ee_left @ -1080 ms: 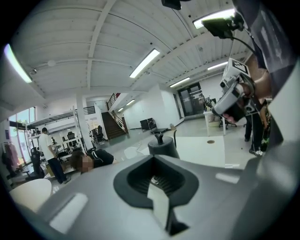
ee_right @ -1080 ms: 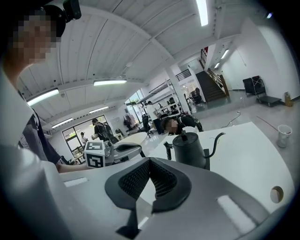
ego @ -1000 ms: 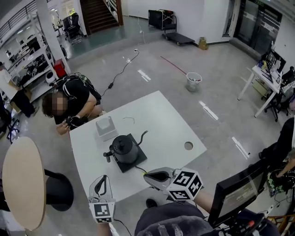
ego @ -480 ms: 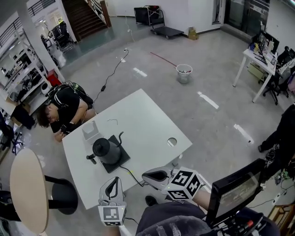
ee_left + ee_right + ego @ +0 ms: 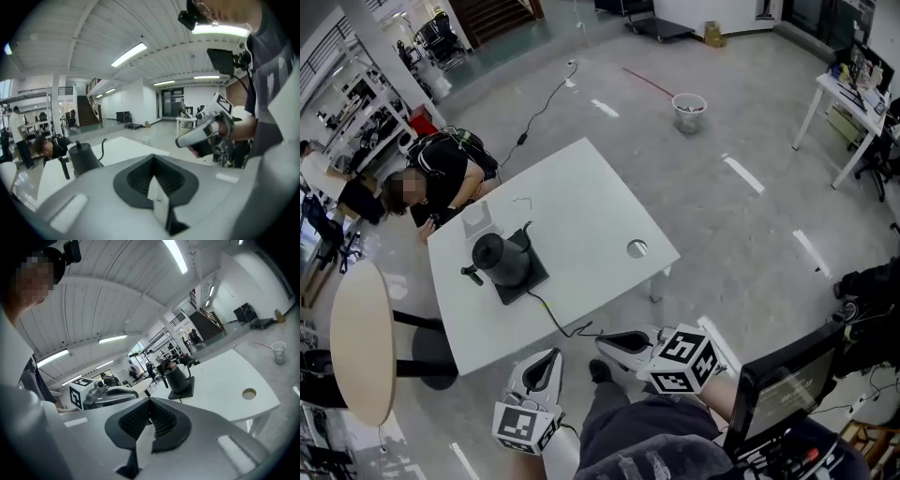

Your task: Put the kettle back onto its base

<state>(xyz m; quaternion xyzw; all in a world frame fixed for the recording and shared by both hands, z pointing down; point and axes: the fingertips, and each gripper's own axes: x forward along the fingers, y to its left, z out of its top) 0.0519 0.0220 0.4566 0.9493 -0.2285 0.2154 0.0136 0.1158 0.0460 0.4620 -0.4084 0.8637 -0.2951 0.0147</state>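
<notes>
A black gooseneck kettle (image 5: pixel 499 257) stands on its black square base (image 5: pixel 525 278) on the left part of the white table (image 5: pixel 581 211). Both grippers hang over the floor in front of the table's near edge, well away from the kettle. My left gripper (image 5: pixel 547 364) is shut and holds nothing. My right gripper (image 5: pixel 617 341) is also shut and empty. The left gripper view shows the kettle (image 5: pixel 82 159) far off to the left, beyond the shut jaws (image 5: pixel 153 164). In the right gripper view, kettle (image 5: pixel 177 379) and base (image 5: pixel 185 393) stand ahead of the jaws (image 5: pixel 150 405).
A small white box (image 5: pixel 478 218) sits behind the kettle, and a round hole (image 5: pixel 637 248) is in the table's right part. A person (image 5: pixel 431 180) crouches at the far-left corner. A round wooden table (image 5: pixel 360 342) stands left, a monitor (image 5: pixel 783 382) lower right. A cable (image 5: pixel 558 321) hangs from the base.
Both grippers have drawn back from the table's near edge and now hang over the floor. The table with the kettle lies farther off in the view. The kettle stays on its base.
</notes>
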